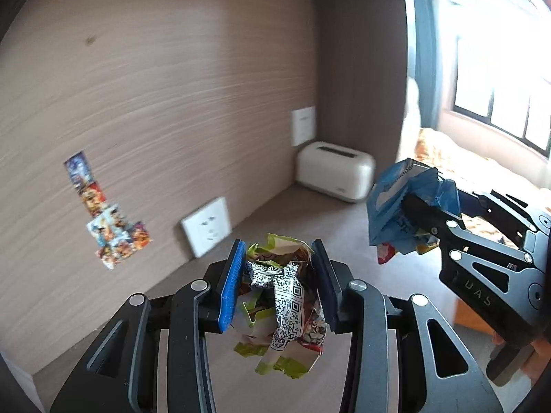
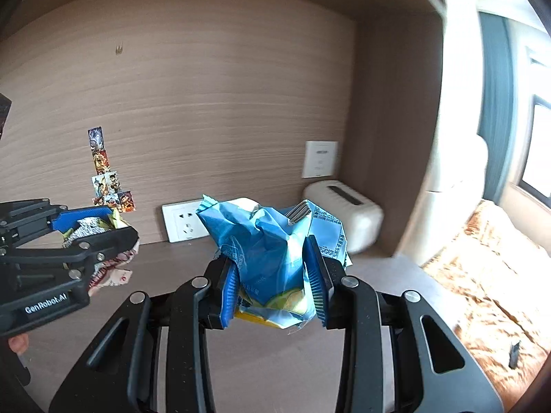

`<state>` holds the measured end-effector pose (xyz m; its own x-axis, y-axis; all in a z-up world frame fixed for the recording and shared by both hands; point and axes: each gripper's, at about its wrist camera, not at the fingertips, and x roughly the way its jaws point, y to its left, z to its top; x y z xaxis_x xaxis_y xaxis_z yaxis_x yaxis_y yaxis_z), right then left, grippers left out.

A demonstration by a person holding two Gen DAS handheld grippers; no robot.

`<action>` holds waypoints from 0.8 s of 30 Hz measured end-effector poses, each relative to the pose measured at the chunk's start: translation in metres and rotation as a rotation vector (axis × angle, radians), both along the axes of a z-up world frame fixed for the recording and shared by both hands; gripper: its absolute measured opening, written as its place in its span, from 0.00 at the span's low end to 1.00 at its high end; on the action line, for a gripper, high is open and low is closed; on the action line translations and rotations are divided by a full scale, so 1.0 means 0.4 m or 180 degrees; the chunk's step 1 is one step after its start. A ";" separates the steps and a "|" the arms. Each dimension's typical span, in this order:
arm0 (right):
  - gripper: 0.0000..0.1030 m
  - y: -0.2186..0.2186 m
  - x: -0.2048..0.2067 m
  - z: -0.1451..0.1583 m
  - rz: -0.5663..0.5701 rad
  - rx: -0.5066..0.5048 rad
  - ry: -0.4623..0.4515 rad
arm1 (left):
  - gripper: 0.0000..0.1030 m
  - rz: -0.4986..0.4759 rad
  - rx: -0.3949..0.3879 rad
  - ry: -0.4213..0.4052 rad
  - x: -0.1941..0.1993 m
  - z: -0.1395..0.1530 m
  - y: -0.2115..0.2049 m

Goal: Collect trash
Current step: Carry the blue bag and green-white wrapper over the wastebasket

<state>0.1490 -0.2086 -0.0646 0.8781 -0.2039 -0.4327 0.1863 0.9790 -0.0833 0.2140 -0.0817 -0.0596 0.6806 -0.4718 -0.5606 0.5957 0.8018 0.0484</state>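
Note:
My left gripper (image 1: 277,285) is shut on a crumpled green and white snack wrapper (image 1: 282,306) with a QR code, held above the desk. My right gripper (image 2: 273,285) is shut on a crumpled blue snack bag (image 2: 272,241), also held above the desk. In the left wrist view the right gripper (image 1: 409,220) is to the right with the blue bag (image 1: 396,206). In the right wrist view the left gripper (image 2: 93,230) is at the left with its wrapper (image 2: 110,268).
A brown desk (image 2: 179,268) sits in a wooden alcove. A white toaster-like box (image 1: 335,170) stands at the back right corner. A wall socket (image 2: 184,222) and stickers (image 2: 110,179) are on the back panel. A patterned bed (image 2: 489,265) and a window lie to the right.

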 end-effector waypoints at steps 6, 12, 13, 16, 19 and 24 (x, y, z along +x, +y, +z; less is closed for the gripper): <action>0.36 -0.021 -0.166 0.013 -0.0383 -0.0056 -0.0044 | 0.38 -0.0380 -0.0058 -0.0044 -0.121 0.014 -0.049; 0.36 -0.072 -0.308 0.015 -0.0794 -0.0061 0.0017 | 0.38 -0.0818 -0.0085 0.0024 -0.228 0.003 -0.134; 0.36 -0.084 -0.329 0.015 -0.0866 -0.0059 0.0026 | 0.38 -0.0884 -0.0090 0.0033 -0.242 0.000 -0.150; 0.36 -0.126 -0.390 0.011 -0.1059 -0.0005 0.0044 | 0.38 -0.1086 -0.0100 0.0084 -0.287 -0.013 -0.209; 0.36 -0.180 -0.451 -0.002 -0.1253 0.0056 0.0069 | 0.38 -0.1281 -0.0091 0.0140 -0.331 -0.034 -0.276; 0.36 -0.278 -0.536 -0.053 -0.1446 0.0142 0.0168 | 0.38 -0.1534 -0.0011 0.0274 -0.404 -0.101 -0.411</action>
